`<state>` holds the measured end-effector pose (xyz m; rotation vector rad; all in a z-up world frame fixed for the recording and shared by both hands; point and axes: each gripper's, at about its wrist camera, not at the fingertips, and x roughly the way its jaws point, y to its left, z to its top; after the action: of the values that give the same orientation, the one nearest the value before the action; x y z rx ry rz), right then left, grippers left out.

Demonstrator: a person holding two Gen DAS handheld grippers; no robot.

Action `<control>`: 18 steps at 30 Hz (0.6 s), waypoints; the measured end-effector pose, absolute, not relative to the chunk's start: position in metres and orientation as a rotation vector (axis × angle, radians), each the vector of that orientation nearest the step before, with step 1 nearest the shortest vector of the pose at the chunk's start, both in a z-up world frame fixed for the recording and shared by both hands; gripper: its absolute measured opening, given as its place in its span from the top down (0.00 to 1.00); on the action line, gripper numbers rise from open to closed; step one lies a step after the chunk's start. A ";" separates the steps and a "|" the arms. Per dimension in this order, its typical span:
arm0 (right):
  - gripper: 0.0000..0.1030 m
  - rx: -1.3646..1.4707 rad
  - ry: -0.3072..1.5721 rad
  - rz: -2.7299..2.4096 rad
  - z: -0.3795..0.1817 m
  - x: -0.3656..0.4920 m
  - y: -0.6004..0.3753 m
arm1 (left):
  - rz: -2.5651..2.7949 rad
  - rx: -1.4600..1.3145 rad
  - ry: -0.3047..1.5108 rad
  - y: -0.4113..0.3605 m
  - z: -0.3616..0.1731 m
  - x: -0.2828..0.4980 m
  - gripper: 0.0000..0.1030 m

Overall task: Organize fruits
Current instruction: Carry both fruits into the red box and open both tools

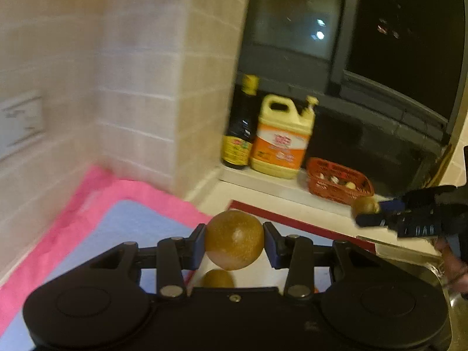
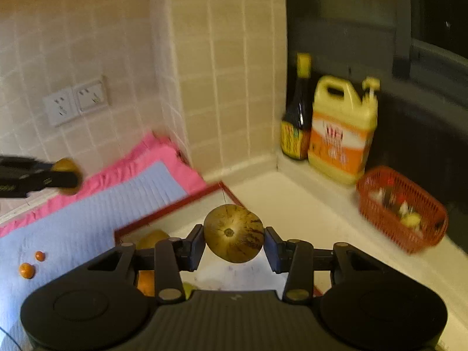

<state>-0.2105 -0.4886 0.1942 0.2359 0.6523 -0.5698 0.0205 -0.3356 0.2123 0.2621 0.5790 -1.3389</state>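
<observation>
Golden-brown round fruit point(image 1: 234, 239), dark-streaked striped fruit point(image 2: 233, 237)

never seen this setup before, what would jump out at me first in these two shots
Each gripper clamps a round yellow-brown fruit in mid-air: the left gripper holds a speckled one, the right gripper one with dark streaks. Behind them, in the window corner, stand a dark sauce bottle and a yellow detergent jug, with a red mesh basket beside them. At left lies a pink and blue mat carrying two small orange fruits.
</observation>
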 end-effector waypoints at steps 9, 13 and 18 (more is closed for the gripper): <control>0.56 0.386 0.724 -0.590 0.151 -0.209 -0.515 | -1.400 0.406 0.662 -0.429 0.161 0.004 0.52; 0.56 0.437 0.765 -0.590 0.132 -0.206 -0.523 | -1.391 0.430 0.731 -0.449 0.136 0.007 0.52; 0.56 0.486 0.806 -0.587 0.111 -0.200 -0.529 | -1.363 0.448 0.809 -0.468 0.107 0.009 0.52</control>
<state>-0.1996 -0.5286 0.1109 0.4859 0.8060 -0.5872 0.0094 -0.4684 0.1073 0.4484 0.8091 -1.3634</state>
